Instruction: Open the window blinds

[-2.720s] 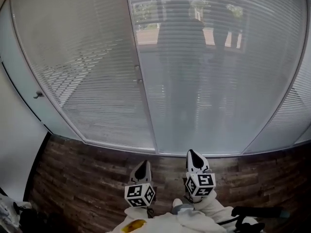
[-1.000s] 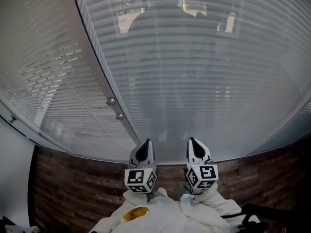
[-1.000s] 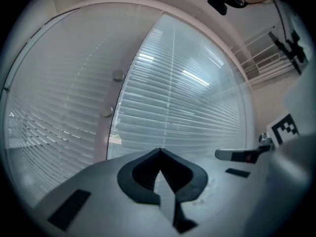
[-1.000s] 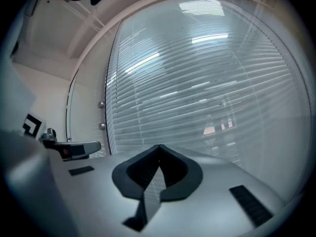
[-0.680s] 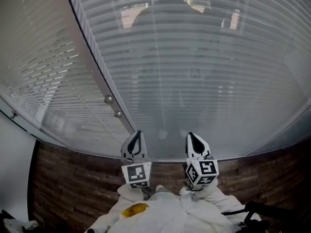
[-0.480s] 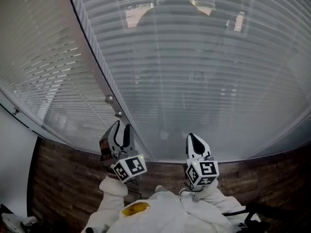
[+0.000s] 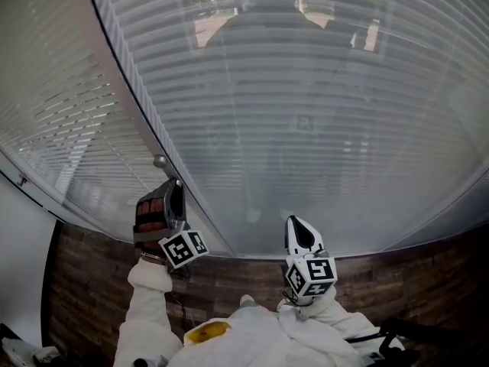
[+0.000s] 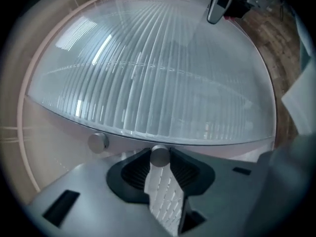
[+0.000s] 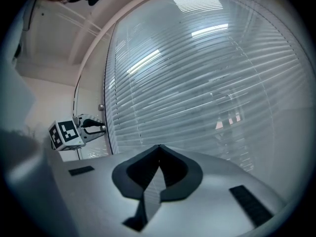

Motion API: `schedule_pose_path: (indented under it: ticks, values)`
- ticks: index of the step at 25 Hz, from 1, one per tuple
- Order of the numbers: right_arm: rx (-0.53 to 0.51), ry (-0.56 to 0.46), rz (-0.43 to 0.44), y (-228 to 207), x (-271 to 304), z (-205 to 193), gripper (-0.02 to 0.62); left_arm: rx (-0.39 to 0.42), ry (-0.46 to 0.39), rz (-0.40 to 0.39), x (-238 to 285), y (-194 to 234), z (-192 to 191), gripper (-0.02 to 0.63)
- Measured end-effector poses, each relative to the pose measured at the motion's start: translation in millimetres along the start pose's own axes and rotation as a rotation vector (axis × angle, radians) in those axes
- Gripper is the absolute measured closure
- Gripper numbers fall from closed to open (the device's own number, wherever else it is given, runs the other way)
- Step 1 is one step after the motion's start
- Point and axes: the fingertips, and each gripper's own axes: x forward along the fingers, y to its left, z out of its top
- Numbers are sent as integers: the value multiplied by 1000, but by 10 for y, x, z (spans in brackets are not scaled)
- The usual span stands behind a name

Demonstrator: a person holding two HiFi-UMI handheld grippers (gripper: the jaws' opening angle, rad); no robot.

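Closed horizontal blinds (image 7: 306,113) sit behind glass, with a second panel (image 7: 61,105) to the left of a slanting frame post (image 7: 126,82). A small round knob (image 7: 160,161) sticks out of that post. My left gripper (image 7: 171,193) lies rolled on its side just below this knob. In the left gripper view a knob (image 8: 159,155) sits at the jaw tips, between jaws that are opening, and a second knob (image 8: 98,142) is beside it. My right gripper (image 7: 296,229) is shut and empty, pointing at the blinds, and its tips (image 9: 159,147) meet.
A dark wood-plank band (image 7: 92,281) runs under the window sill. A white wall (image 7: 15,251) is at the far left. The glass reflects a person's dim outline. In the right gripper view the left gripper (image 9: 94,126) is by the post.
My left gripper has rolled onto its side, moved left and slightly up to the knobs on the post, and its jaws have parted. The right gripper has hardly moved.
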Motion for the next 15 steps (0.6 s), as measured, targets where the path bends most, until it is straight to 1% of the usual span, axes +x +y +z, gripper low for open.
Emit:
schedule_pose_path:
  ticks: [2, 4, 5, 7, 11, 12, 13, 15]
  values:
    - [0, -2, -10, -42, -38, 12, 583, -21, 7, 12, 7, 19, -4, 480]
    - [0, -5, -22, -94, -78, 20, 583, -67, -2, 11, 9, 22, -13, 480]
    - [0, -6, -28, -122, -95, 21, 583, -106, -11, 10, 15, 21, -21, 481]
    - [2, -5, -39, -180, -130, 17, 583, -215, -29, 1, 19, 17, -31, 482]
    - [6, -1, -52, -255, -180, 21, 583, -477, -29, -15, 5, 41, -44, 482]
    - [7, 0, -54, -266, -190, 21, 583, -563, -28, -20, 3, 50, -51, 483]
    - [8, 1, -57, -277, -199, 18, 583, -665, -30, -28, 0, 59, -60, 482]
    - [13, 4, -61, -304, -220, 10, 583, -894, -40, -49, -10, 79, -80, 482]
